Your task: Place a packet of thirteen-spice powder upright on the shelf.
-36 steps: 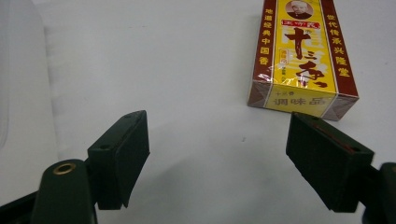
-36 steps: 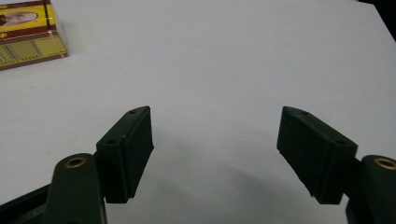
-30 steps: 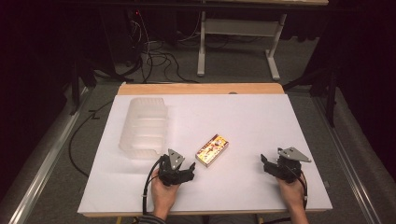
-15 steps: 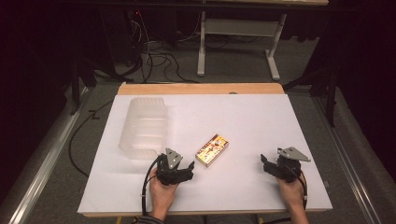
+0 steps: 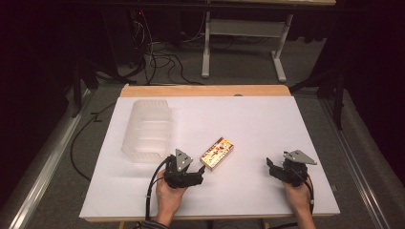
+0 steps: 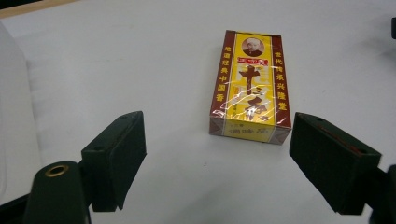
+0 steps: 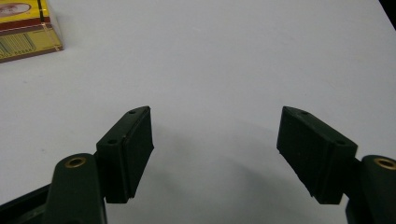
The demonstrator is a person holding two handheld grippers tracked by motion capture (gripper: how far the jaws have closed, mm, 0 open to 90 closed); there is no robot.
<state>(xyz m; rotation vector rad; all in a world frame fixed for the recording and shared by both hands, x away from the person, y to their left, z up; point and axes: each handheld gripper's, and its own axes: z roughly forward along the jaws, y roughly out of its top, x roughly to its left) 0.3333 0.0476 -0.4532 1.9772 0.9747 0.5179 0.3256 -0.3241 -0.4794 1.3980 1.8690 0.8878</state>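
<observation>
Yellow-and-maroon cardboard box (image 6: pixel 251 86) lies flat on the white table (image 5: pixel 267 119), just ahead of the left gripper (image 6: pixel 217 161), whose jaws have just been opening, nothing between them. The high view adds a clear plastic ribbed tray (image 5: pixel 147 129) beside it; the right gripper (image 7: pixel 215 154) gapes, empty, well apart.

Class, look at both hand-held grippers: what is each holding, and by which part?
Nothing is held. The left hand-held gripper has just been opening, the box lying ahead untouched; the right hand-held gripper stands open.
</observation>
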